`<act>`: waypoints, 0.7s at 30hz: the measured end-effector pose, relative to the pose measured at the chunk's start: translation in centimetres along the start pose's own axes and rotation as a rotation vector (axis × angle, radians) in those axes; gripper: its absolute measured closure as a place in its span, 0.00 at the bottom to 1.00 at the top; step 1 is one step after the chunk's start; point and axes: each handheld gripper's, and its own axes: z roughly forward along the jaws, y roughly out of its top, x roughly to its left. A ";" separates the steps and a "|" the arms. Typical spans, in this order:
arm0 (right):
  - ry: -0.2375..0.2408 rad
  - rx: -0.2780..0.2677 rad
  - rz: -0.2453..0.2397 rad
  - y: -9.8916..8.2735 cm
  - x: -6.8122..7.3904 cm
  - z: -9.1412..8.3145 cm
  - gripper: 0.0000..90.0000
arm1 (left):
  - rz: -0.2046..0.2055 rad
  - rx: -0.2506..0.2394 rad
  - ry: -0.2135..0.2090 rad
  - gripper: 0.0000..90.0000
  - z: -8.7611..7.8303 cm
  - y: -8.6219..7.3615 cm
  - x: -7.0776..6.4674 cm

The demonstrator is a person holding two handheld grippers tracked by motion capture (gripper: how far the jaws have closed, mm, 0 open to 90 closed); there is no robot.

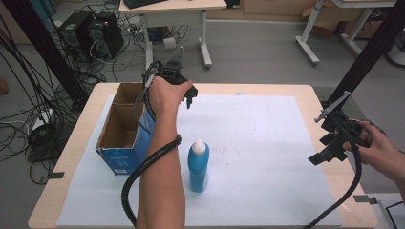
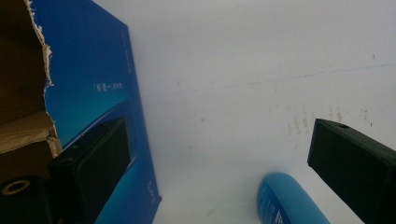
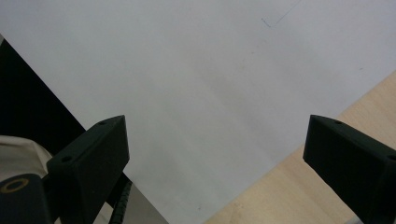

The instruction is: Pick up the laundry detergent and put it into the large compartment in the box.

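At the left of the high view we see an open cardboard box (image 1: 125,125) with blue outer walls on the white sheet (image 1: 267,143) covering the bench (image 1: 86,109); the left gripper view shows small white lettering on its blue side, too small for us to read. Above its far right corner, the left tongs (image 1: 190,97) hang from a raised hand (image 1: 167,93), jaws wide apart and empty. A blue bottle (image 1: 198,165) with a white cap stands upright centre frame, and at the right edge we see the right tongs (image 1: 329,148), likewise spread and empty, held over the bench's edge.

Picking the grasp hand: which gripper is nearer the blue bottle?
Left. The left gripper is held beyond the blue bottle, by the cardboard box; the right gripper is at the table's right edge.
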 end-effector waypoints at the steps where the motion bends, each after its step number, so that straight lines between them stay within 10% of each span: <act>1: 0.000 0.000 0.000 0.0 0.0 0.0 0.07 | 0.002 0.002 0.000 0.07 -0.1 0.0 0.0; 21: -0.002 -0.002 0.003 0.0 0.2 -0.2 0.07 | -0.003 -0.011 -0.012 0.07 -1.3 -0.8 0.1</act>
